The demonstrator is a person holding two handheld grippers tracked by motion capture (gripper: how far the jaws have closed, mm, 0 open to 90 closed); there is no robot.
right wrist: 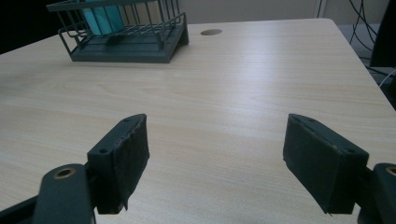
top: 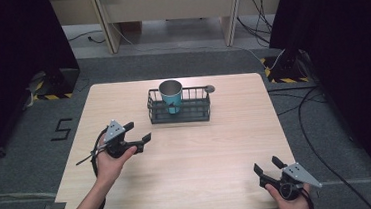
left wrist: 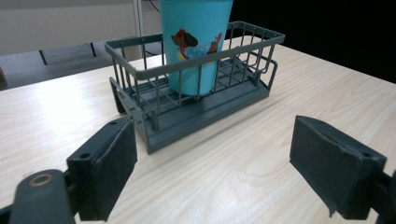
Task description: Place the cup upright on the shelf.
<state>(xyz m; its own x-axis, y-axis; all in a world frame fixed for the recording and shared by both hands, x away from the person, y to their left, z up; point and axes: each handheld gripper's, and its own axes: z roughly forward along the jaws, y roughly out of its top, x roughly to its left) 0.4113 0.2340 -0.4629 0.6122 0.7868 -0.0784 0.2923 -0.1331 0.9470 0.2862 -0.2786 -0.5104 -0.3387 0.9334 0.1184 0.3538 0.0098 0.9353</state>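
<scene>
Standing upright at the left end of the grey wire basket point(top: 179, 105) on the counter point(top: 193, 159), the teal cup point(top: 171, 96) lies ahead of the spread left claw point(top: 136, 131), which is nearer the basket than the spread right claw point(top: 266, 166).

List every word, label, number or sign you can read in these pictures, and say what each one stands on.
"5": a dark, angular mark that reads like this digit, on the grey floor left of the table.
No readable words on the teal cup; it carries a picture of a cartoon dog, no lettering.
The wire basket bears no text.
The yellow-and-black striped strips on the floor are hazard markings, not words.
</scene>
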